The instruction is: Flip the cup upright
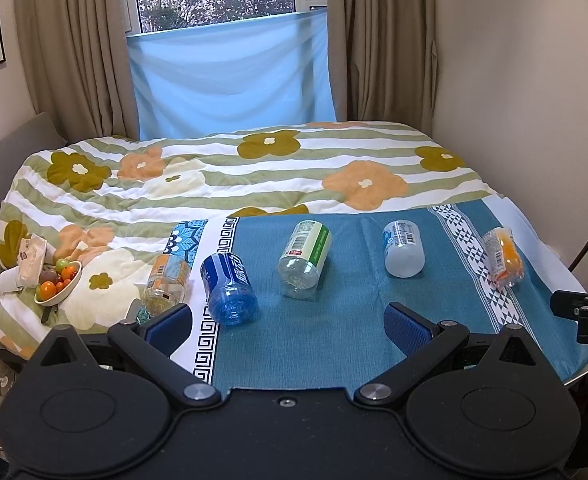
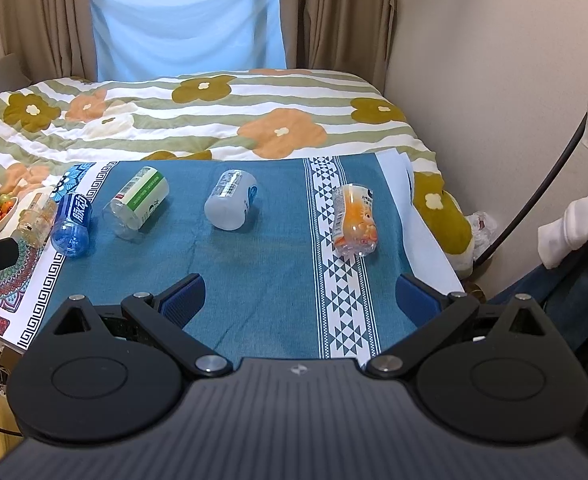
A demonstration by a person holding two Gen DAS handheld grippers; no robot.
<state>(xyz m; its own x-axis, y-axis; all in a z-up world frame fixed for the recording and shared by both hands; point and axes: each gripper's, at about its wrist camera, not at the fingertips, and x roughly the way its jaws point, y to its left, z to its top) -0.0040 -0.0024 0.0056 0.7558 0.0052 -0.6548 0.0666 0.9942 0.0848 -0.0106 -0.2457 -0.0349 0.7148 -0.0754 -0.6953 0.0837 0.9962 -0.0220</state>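
Hovering low at the bottom of each wrist view, the left gripper point(image 1: 287, 326) and the right gripper point(image 2: 300, 294) both stand spread wide with nothing between their blue pads, neither touching any cup. Ahead of them, across the middle of each frame, five cups cut from plastic bottles lie on their sides in a row on the teal cloth point(image 1: 334, 332) that covers the counter at the foot of the bed. Nearest the right gripper is the orange cup point(image 2: 353, 221), lying on the patterned white band with its closed base toward the camera; the white cup point(image 2: 231, 200) lies further left, then the green-labelled cup point(image 2: 139, 202) and the blue cup point(image 2: 71, 226). In the left view an amber-labelled cup point(image 1: 165, 286) lies at lower left, just beside the blue one. These look thin, empty and very light, so I judge that they would roll or skid at a nudge and dent under a hard squeeze. A hold across the labelled mid-body, closing gently, seems safest; the glossy film may slip.
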